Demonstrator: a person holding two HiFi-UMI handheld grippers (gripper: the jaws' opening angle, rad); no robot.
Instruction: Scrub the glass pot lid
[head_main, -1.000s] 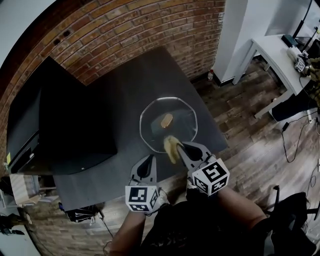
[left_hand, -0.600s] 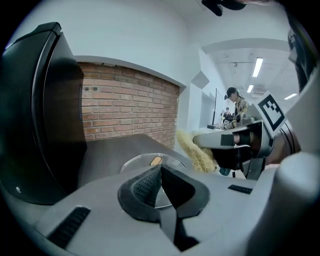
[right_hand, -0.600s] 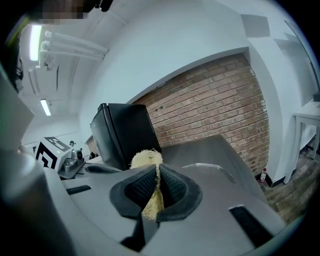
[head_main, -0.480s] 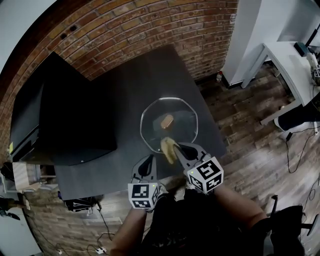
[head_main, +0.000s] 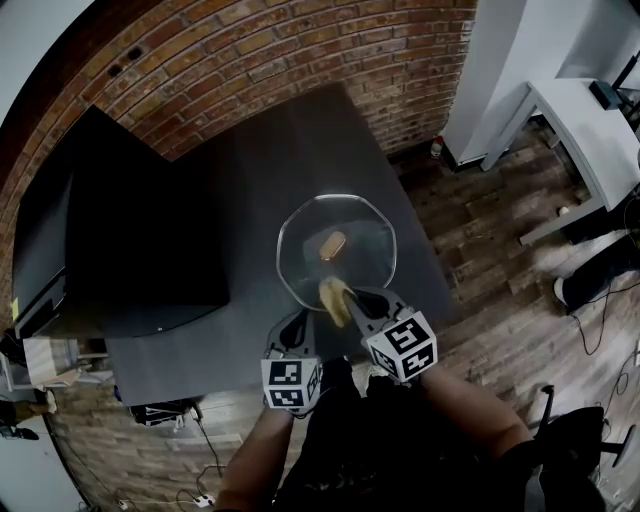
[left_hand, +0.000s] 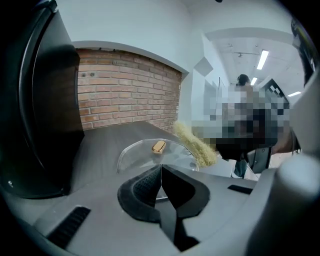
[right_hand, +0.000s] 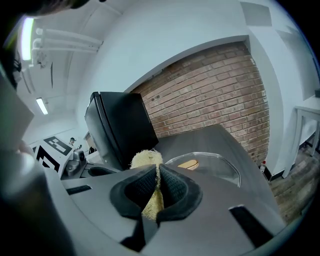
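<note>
The glass pot lid (head_main: 337, 251) lies flat on the dark table (head_main: 250, 190), with a gold knob (head_main: 332, 243) at its middle. In the left gripper view the lid (left_hand: 150, 156) sits just beyond the jaws, and the right gripper view shows the lid (right_hand: 210, 165) ahead to the right. My right gripper (head_main: 345, 300) is shut on a yellow loofah scrubber (head_main: 333, 297), whose tip rests over the lid's near rim; the scrubber (right_hand: 148, 165) shows pinched between the jaws. My left gripper (head_main: 294, 330) is shut on nothing, hovering just short of the lid's near left edge.
A large black box-like appliance (head_main: 120, 240) stands on the table's left half. A brick wall (head_main: 260, 60) backs the table. A white desk (head_main: 590, 120) stands to the right on wooden floor (head_main: 500, 260). The table's near edge lies just under the grippers.
Both grippers have shifted slightly toward the lid; the scrubber now lies closer over its near rim. The lid has not moved.
</note>
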